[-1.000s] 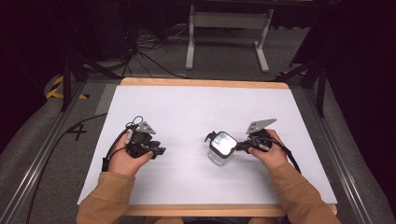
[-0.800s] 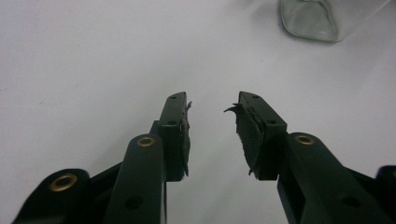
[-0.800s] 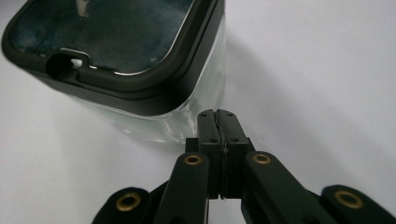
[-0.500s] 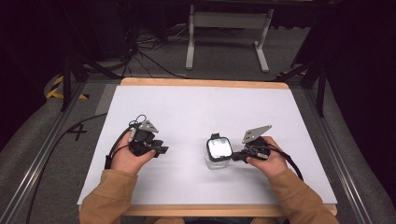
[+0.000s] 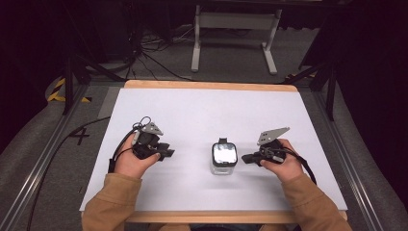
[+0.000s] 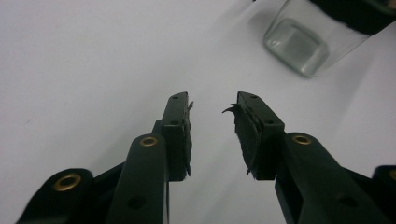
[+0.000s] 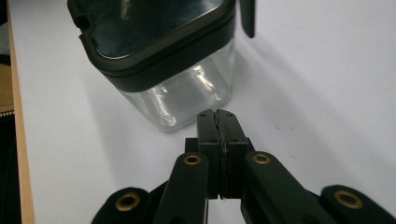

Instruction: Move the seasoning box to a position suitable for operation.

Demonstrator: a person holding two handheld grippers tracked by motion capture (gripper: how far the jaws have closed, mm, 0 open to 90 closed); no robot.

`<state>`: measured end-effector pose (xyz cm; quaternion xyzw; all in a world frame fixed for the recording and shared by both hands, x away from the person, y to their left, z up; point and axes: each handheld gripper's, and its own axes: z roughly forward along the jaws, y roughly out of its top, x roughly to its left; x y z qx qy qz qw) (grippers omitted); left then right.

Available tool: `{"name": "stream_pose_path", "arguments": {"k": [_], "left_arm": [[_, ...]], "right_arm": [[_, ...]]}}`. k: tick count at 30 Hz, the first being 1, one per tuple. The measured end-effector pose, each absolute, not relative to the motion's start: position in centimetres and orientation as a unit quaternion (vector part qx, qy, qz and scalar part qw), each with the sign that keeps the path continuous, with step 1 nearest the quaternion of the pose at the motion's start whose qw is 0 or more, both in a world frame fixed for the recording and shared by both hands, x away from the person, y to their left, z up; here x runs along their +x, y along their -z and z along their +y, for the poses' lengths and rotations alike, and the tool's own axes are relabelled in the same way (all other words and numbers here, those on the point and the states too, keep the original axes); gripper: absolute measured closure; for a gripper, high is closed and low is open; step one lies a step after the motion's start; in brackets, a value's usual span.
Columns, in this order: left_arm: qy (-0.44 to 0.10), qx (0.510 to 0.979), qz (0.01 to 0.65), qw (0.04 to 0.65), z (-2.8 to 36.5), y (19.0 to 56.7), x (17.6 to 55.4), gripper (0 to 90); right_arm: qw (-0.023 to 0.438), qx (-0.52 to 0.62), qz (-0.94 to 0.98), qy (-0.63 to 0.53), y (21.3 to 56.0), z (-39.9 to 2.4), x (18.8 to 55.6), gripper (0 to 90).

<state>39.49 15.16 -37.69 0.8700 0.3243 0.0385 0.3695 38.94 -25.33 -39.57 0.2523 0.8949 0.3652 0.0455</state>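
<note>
Glass jar (image 5: 223, 159) with black lid stands upright on the white table (image 5: 202, 110), a little toward the person's edge from its middle. All places below are given relative to the jar.

Change: a second ago the jar sat right against the tip of the right gripper (image 5: 246, 158), tilted toward it; now it stands square with a small gap of bare table between jar and tip. In the right gripper view the jaws are pressed together with nothing between them, just short of the jar's glass wall (image 7: 187, 100). Reading: the right hand has finished placing or nudging the jar and let it be (no contact visible now).

Left gripper (image 5: 167, 153) sits well to the jar's left, jaws parted and empty; they have just been closing slightly. Its view has the jar's base (image 6: 299, 44) ahead and off to one side.

Judgement: the jar is free-standing, and the left gripper is likely next to approach.
</note>
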Motion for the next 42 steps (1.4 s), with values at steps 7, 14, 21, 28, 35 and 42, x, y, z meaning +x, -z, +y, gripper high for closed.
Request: {"name": "stream_pose_path", "arguments": {"k": [7, 14, 21, 28, 35, 42], "left_arm": [[-0.036, 0.871, 0.28, 0.403, 12.5, 35.5, 39.5, 71.6], [-0.005, 0.874, 0.232, 0.426, 8.8, 34.4, 41.5, 82.0], [-0.007, 0.878, 0.208, 0.432, 6.4, 33.5, 42.4, 84.5], [-0.003, 0.889, 0.182, 0.421, 4.0, 33.8, 44.3, 80.4], [0.017, 0.896, 0.159, 0.414, 2.5, 34.6, 45.4, 84.2], [0.024, 0.899, 0.152, 0.41, 1.3, 35.5, 45.9, 89.8]], "right_arm": [[0.05, 0.271, 0.882, -0.381, 39.1, -27.1, 38.6, 90.0], [0.056, 0.287, 0.876, -0.384, 38.9, -28.5, 37.6, 90.0], [0.058, 0.296, 0.872, -0.385, 39.1, -29.3, 37.1, 90.0], [0.054, 0.298, 0.869, -0.391, 39.2, -29.7, 36.9, 90.0], [0.048, 0.298, 0.869, -0.393, 39.3, -29.8, 36.8, 90.0], [0.044, 0.295, 0.87, -0.393, 39.4, -29.7, 36.8, 90.0]]}}
